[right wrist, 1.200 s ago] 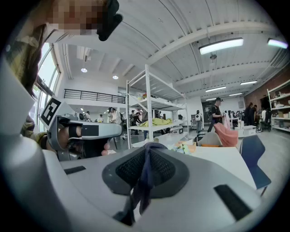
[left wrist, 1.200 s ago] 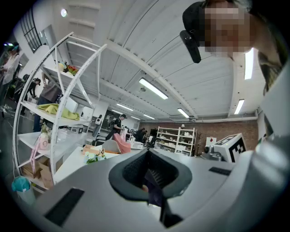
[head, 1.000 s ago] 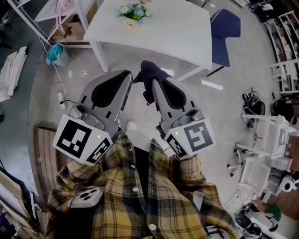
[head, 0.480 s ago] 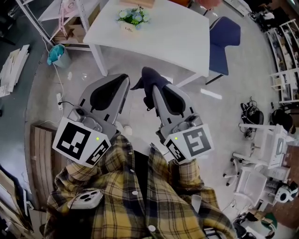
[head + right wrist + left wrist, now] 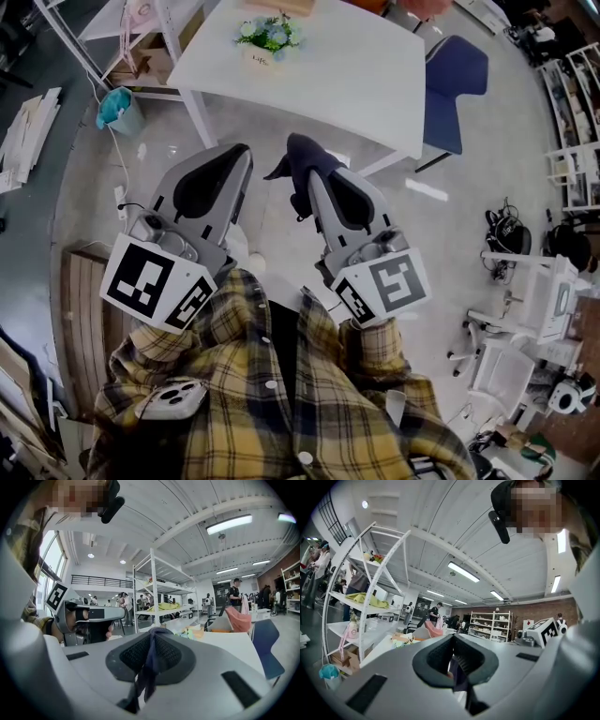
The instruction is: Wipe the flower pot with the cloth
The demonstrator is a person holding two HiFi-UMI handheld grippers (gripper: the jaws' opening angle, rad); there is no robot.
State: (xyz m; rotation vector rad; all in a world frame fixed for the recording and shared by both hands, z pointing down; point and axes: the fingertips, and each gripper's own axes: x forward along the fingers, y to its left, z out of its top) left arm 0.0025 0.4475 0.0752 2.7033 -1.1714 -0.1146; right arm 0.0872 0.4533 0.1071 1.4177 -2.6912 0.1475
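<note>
The dark blue cloth shows only as a bunched end beyond the tips of the right gripper; the rest is pinched out of sight between its jaws. The small white flower pot with pale blooms bears a label too small to read. The white rectangular table beneath it is cut off by the head view's top edge.

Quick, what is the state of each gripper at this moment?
Left gripper: closed, nothing clearly held.
Right gripper: closed on the dark cloth.
</note>
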